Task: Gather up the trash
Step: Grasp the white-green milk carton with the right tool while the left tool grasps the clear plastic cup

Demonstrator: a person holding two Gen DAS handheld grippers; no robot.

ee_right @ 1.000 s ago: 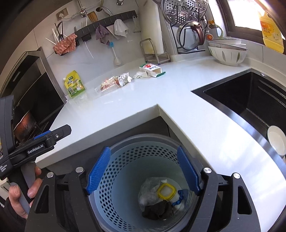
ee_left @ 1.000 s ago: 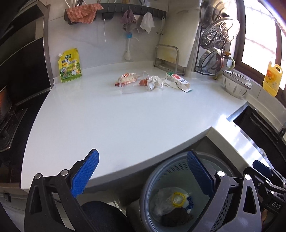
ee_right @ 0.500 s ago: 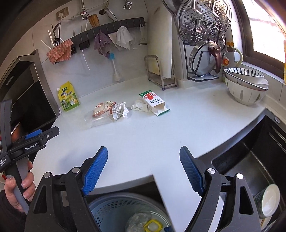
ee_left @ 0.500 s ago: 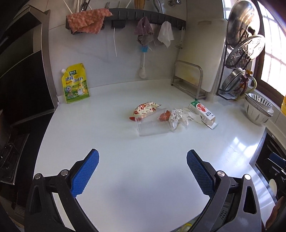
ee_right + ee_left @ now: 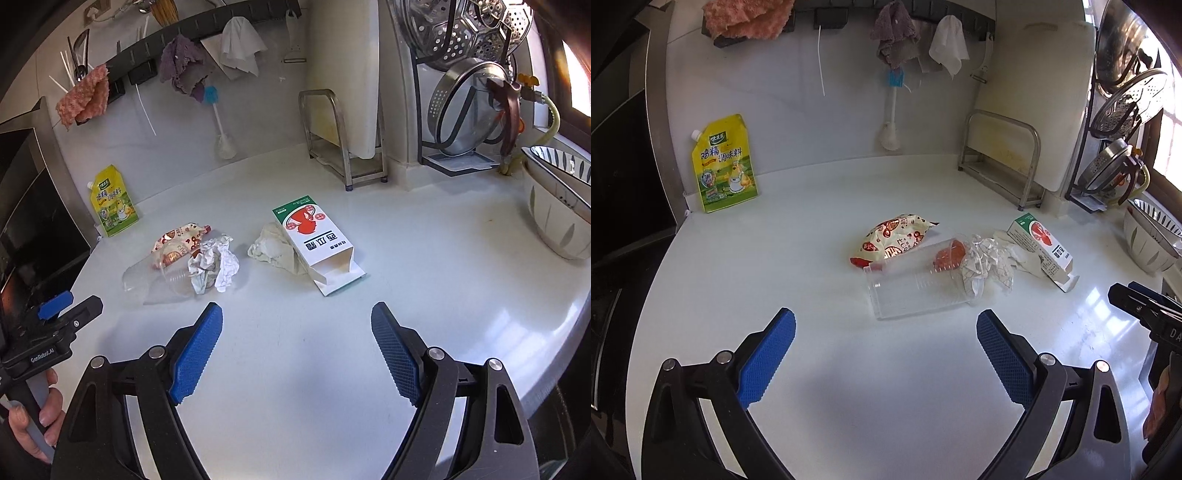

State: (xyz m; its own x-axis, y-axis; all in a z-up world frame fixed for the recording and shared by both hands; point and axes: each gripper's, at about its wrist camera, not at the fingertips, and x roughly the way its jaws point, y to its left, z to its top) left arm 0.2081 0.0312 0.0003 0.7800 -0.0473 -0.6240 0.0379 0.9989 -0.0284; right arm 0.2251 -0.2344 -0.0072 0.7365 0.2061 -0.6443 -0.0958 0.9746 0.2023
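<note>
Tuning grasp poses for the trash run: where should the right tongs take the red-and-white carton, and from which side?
Grip the carton across its two long side walls, near mid-length, coming from above. It lies flat, printed face up, its open flap end toward the right tongs, which are open and probably wide enough. Its left wall touches the crumpled tissue, so that finger may have to nudge it aside.

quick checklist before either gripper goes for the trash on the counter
1. Left gripper open and empty: ok.
2. Right gripper open and empty: ok.
3. Clear cup lying on its side just ahead of the left gripper, nothing between: ok.
4. Carton ahead of the right gripper, path free: ok.
5. Cup free of neighbours: not ok, crumpled paper sits at its base and the snack wrapper touches it.
6. Bin in view for the drop: not ok, neither view shows it.
</note>
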